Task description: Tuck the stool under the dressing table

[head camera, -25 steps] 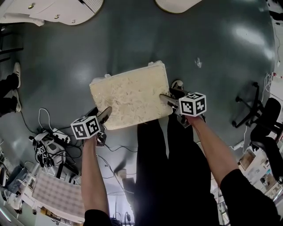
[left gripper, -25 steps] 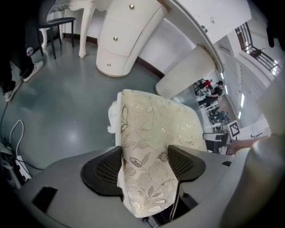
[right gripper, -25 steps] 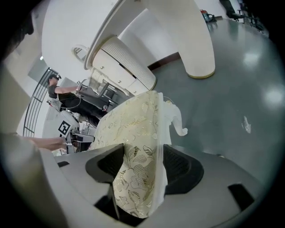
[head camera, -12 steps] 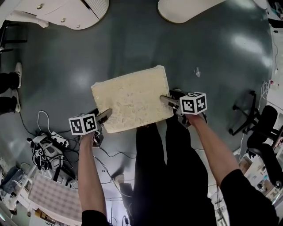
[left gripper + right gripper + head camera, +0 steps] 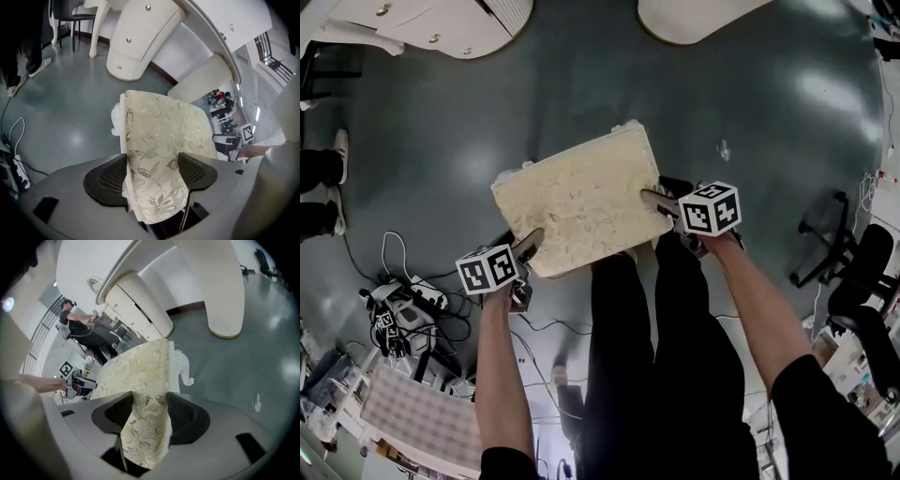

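While gripping the stool (image 5: 577, 197) at both short ends of its cream floral cushion, has yet to bring it anywhere near home. Finds it angled over open grey floor (image 5: 750, 112), well apart from the dressing table (image 5: 441, 23) at the top of the head view. Clamps the left gripper (image 5: 530, 246) on the near-left corner with wide fingers (image 5: 110, 176), having just been opening them a little further, and keeps the cushion edge pressed between the pads. Pinches the opposite end with the right gripper (image 5: 654, 202), fingers (image 5: 183, 416) likewise spread wide on the padding. Cannot tell whether the stool's feet touch the floor. Judges the grasp done and the whole carry left: across the floor, squared up, then pushed into the gap between the table's drawer unit and its other white support (image 5: 694, 14). Sees no open container; shows only shut drawer fronts with gold knobs, contents hidden.
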A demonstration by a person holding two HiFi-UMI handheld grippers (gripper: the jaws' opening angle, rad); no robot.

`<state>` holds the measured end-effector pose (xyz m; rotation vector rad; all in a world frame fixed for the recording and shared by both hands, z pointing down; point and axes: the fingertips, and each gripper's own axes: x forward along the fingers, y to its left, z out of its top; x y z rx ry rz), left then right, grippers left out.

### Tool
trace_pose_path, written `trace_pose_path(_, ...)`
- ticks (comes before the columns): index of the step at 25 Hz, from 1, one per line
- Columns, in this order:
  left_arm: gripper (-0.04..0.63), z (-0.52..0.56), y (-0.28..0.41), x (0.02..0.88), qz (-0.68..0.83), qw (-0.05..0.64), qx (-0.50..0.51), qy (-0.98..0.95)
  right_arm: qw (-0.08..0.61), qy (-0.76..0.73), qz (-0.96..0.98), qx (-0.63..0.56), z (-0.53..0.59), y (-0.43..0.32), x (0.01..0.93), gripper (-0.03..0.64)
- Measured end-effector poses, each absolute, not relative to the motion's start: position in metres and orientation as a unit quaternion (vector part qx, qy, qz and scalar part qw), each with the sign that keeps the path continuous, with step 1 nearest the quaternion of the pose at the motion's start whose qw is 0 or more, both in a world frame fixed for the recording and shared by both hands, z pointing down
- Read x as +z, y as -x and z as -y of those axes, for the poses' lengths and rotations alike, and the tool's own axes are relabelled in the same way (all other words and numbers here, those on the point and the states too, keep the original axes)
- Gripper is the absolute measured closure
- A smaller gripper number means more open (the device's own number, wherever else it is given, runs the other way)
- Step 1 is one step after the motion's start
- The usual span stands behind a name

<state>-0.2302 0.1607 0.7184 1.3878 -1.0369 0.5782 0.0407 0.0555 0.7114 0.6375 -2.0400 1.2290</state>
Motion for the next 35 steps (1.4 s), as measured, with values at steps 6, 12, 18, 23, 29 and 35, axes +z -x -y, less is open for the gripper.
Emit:
trace_pose_path(6,0.245,-0.142,0.228,0.718,0.466,0.599,0.243,-0.604,0.341,-0.251,0.79,0.444,-0.029,-0.038,0.709,0.397)
trace_pose_path(12,0.247,-0.1,0.228,0.714,0.458,0.574,0.252,-0.63,0.323,-0.283,0.787,0.444,-0.008,-0.045,0.706,0.401)
trace_pose_path(18,0.255,-0.032,0.225,0.711,0.45,0.546,0.272,-0.652,0.296,-0.316,0.783,0.447,0.032,-0.05,0.705,0.408)
trace_pose_path(23,0.256,-0.007,0.232,0.713,0.45,0.545,0.282,-0.649,0.301,-0.328,0.772,0.454,0.054,-0.044,0.708,0.41)
trace_pose_path(29,0.256,0.02,0.224,0.712,0.448,0.543,0.289,-0.649,0.295,-0.334,0.772,0.453,0.078,-0.052,0.706,0.411)
trace_pose_path(35,0.258,0.047,0.22,0.71,0.443,0.54,0.307,-0.646,0.294,-0.337,0.768,0.459,0.096,-0.057,0.703,0.41)
